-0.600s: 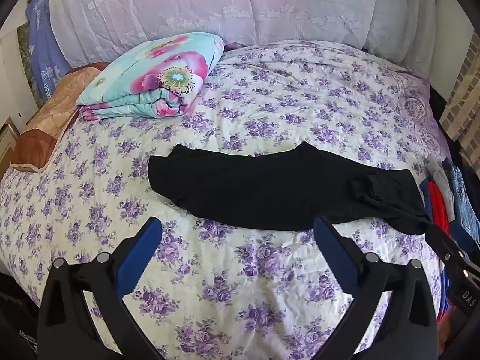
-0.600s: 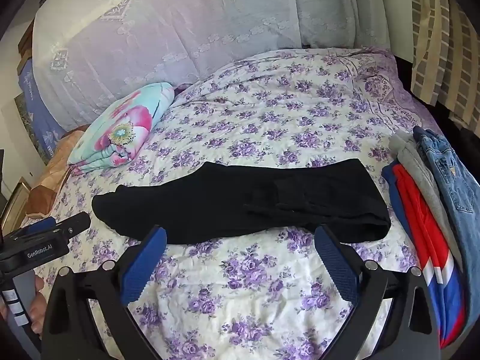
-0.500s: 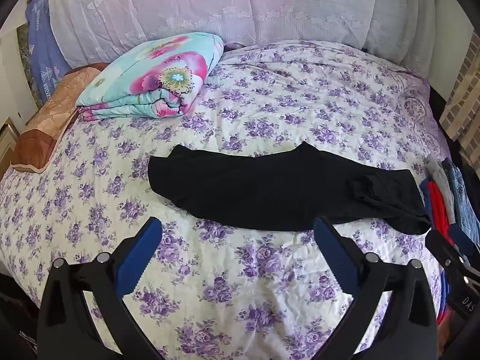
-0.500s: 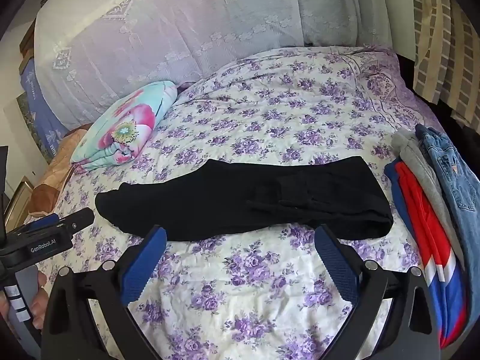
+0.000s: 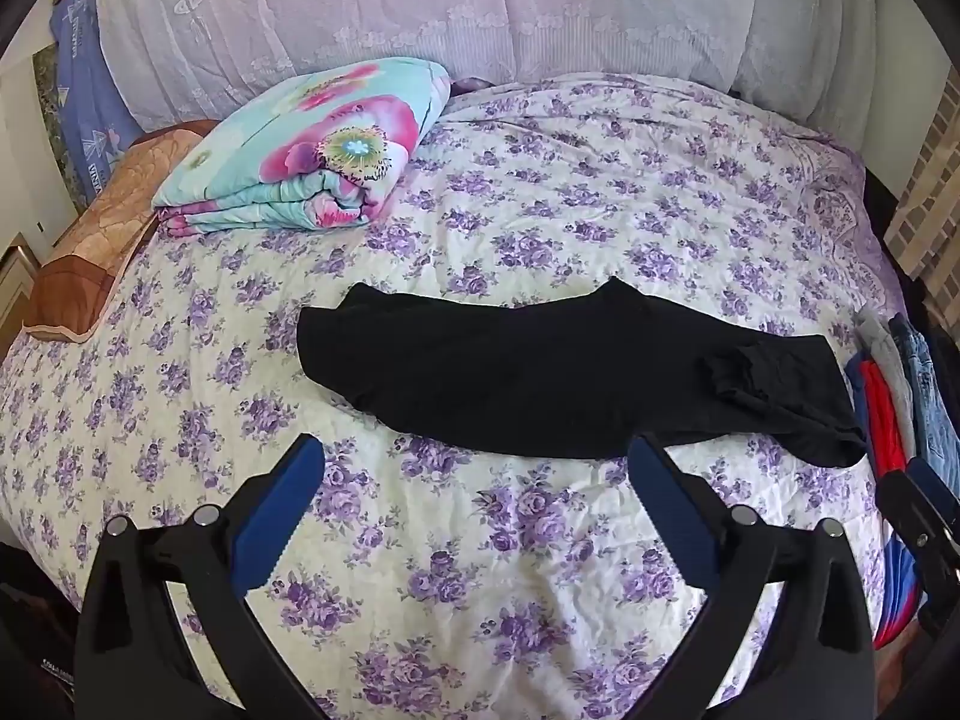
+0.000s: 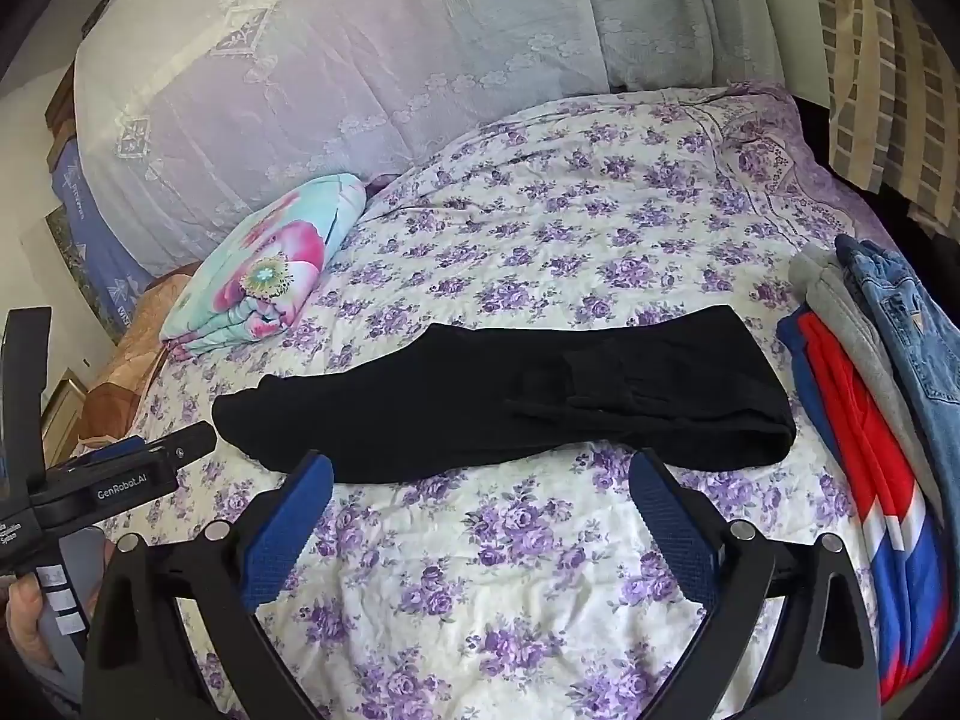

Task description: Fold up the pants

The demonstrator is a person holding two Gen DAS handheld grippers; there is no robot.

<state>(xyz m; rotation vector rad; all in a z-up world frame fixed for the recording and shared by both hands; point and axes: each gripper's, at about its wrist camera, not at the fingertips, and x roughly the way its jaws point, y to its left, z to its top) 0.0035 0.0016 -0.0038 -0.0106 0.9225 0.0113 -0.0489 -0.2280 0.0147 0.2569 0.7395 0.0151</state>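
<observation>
A pair of black fabric pants [image 5: 540, 384] lies lengthwise across a bed's purple-flowered white quilt [image 5: 540, 540], as the left gripper [image 5: 474, 468] and right gripper [image 6: 480, 480] hover just short of it, blue-padded jaws spread wide, both empty, beside a stack of folded clothes [image 6: 858, 420]

My left wrist cam looked down across the bed [image 5: 540, 540] from its near edge, toward the headboard drape [image 5: 480, 12]. Right cam sat just beside it, angled leftward. Both shared the pants [image 5: 540, 384] mid-frame, near.
</observation>
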